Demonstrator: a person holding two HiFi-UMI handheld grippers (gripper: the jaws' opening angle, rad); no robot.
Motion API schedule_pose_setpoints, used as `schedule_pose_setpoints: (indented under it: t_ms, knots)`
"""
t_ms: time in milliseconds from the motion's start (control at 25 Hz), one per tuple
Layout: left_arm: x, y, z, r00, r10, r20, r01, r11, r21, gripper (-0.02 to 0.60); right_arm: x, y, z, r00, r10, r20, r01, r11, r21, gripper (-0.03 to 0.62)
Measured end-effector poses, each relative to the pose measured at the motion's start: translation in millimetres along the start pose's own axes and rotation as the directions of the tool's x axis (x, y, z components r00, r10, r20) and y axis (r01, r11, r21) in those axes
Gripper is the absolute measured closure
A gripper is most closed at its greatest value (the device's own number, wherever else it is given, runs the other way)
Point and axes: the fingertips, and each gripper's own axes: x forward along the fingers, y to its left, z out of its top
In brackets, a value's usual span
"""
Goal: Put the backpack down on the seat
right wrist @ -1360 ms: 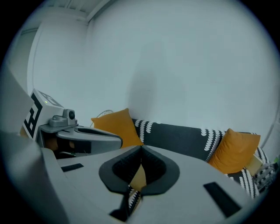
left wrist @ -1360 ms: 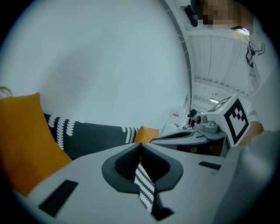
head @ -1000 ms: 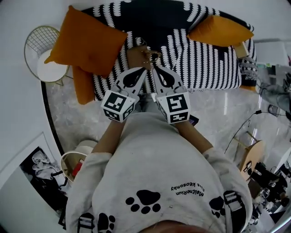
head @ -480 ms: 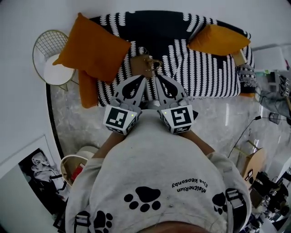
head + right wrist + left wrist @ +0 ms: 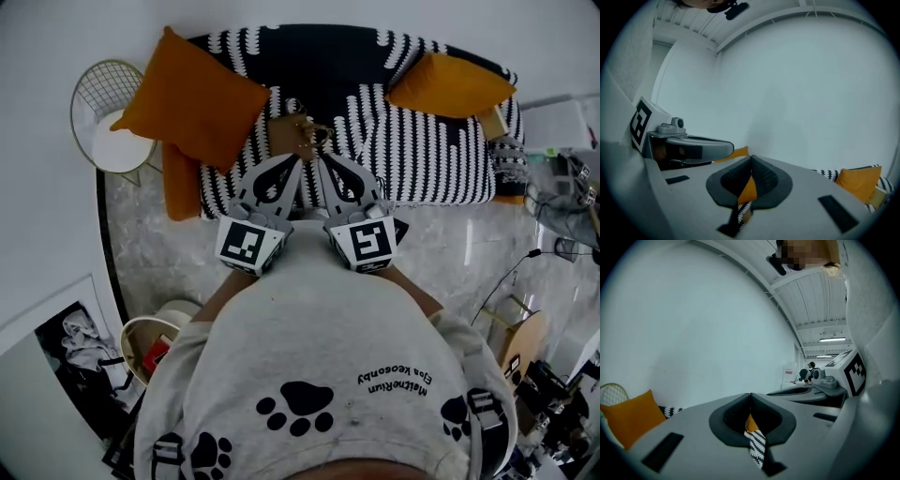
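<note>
The brown backpack (image 5: 292,134) rests on the seat of the black-and-white striped sofa (image 5: 422,141), just beyond both grippers. My left gripper (image 5: 292,160) and right gripper (image 5: 322,159) are held side by side close to my chest, tips pointing at the backpack but apart from it. Both are shut with nothing between the jaws. In the left gripper view the left gripper (image 5: 750,394) shows its jaws meeting in a thin line. The right gripper (image 5: 751,157) looks the same in the right gripper view.
Orange cushions lie at the sofa's left (image 5: 192,98) and right (image 5: 450,82); a third (image 5: 176,183) leans at its left end. A gold wire side table (image 5: 111,117) stands left of the sofa, a round basket (image 5: 150,342) at lower left, cables and furniture at right.
Both grippers have drawn back from the backpack toward my body. The backpack stays on the seat.
</note>
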Motion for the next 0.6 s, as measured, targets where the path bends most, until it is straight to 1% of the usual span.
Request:
schedule_pose_setpoints:
  t_ms: [40,280,600]
  knots:
    - [0.9,-1.1,0.4,1.000,0.008,0.008,-0.008,1.000,-0.004,0.561,-0.8,-1.4,-1.0,1.000,0.004,0.000,-0.004,1.000,-0.001,0.562]
    - [14.2,-10.5,-5.5,1.000,0.031,0.001,-0.031,0.999,-0.008,0.561,-3.2,-15.5,-7.7,0.999,0.037,-0.005,-0.037,0.999,-0.007,0.562]
    - [8.9,-23.7,-13.5,0.999,0.047,0.014,-0.047,0.999,-0.005,0.561,-12.5,-14.3,-12.7,0.998,0.059,0.005,-0.059,0.998,-0.027,0.562]
